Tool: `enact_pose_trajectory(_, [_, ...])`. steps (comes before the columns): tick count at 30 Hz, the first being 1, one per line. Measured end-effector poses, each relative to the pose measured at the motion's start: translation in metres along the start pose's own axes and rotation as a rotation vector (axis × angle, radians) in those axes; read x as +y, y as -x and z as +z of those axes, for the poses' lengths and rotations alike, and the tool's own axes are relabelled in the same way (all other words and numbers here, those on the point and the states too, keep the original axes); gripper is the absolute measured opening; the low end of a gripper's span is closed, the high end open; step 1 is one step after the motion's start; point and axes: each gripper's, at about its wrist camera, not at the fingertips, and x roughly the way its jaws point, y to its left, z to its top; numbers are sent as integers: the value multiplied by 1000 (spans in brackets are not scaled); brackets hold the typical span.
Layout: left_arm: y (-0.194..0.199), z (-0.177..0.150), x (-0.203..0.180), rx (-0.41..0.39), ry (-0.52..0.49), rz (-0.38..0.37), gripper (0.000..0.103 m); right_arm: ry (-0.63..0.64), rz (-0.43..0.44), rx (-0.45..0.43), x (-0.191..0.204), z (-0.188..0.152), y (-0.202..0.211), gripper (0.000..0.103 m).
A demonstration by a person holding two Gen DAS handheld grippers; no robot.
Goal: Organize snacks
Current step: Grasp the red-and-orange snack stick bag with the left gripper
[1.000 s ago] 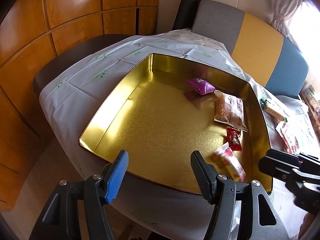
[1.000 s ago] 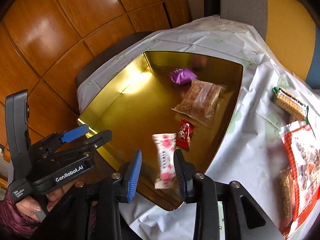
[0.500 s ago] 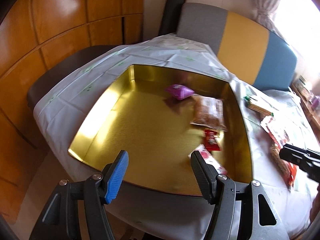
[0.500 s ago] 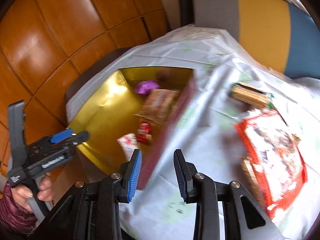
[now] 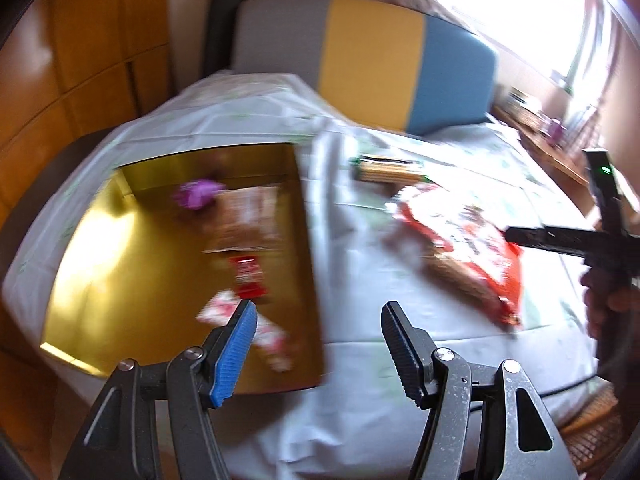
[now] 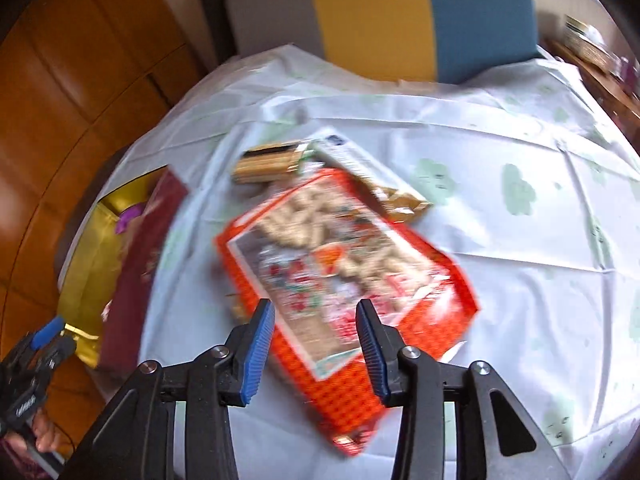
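A gold tin tray [image 5: 120, 280] lies on the left of the table and holds a purple candy [image 5: 198, 194], a brown snack packet [image 5: 246, 220], a small red packet [image 5: 248, 276] and a pink-white packet [image 5: 268, 332]. A big red snack bag [image 6: 340, 268] [image 5: 460, 240] and a wafer pack [image 6: 272, 162] [image 5: 386, 168] lie on the white tablecloth. My left gripper [image 5: 316, 324] is open and empty over the tray's right rim. My right gripper [image 6: 316, 324] is open and empty just above the red bag; it also shows at the right of the left wrist view [image 5: 520, 236].
A brown flat packet [image 6: 396, 196] lies behind the red bag. A grey, yellow and blue chair back [image 5: 360, 60] stands behind the table. Wood panels [image 6: 60, 100] are at the left. The tray's dark red outer wall [image 6: 140, 264] faces the right gripper.
Both grippers have swung right, away from the tray. The right gripper has left the pink-white packet in the tray and now hangs over the red bag. Both views are motion-blurred.
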Motion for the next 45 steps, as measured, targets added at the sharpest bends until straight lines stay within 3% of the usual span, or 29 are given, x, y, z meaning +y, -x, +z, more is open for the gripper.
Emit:
enact_pose_trajectory(6, [-39,24,-47,53,-21,-102,65,-196,-4,-27,-49,3,1,43])
enact_pose_trajectory(10, [-72,38,-64,87,4,-144,65,-231,-7,-49,-56,6,7,44])
enact_pose_trajectory(15, [-116,49,-61,152,125,-193,64,-244,19,-42,-57,8,8,44])
enact_pose_trajectory(19, [-134,58,-59,160,200,-248,61,-236,28,-35,-53,10,8,44])
enact_pose_trajectory(22, [-144,64,-64,159,205,-271,53,-231,26,-35,-52,12,8,44])
enact_pose_trajectory(25, [-154,69,-68,181,220,-294,37,-229,25,-32,-52,12,7,44])
enact_pose_trajectory(26, [-156,70,-70,188,211,-304,19,-227,22,-32,-52,12,7,44])
enact_pose_trajectory(27, [-155,72,-72,177,196,-302,5,-227,21,-33,-52,12,7,44])
enact_pose_trajectory(30, [-136,79,-84,98,141,-296,0,-232,1,-39,-53,12,8,44])
enact_pose_trajectory(38, [-86,113,-105,-65,32,-302,0,-272,-35,-100,-64,12,20,44])
enact_pose_trajectory(45, [-47,140,-93,-169,12,-291,0,-287,-39,-101,-70,14,21,43])
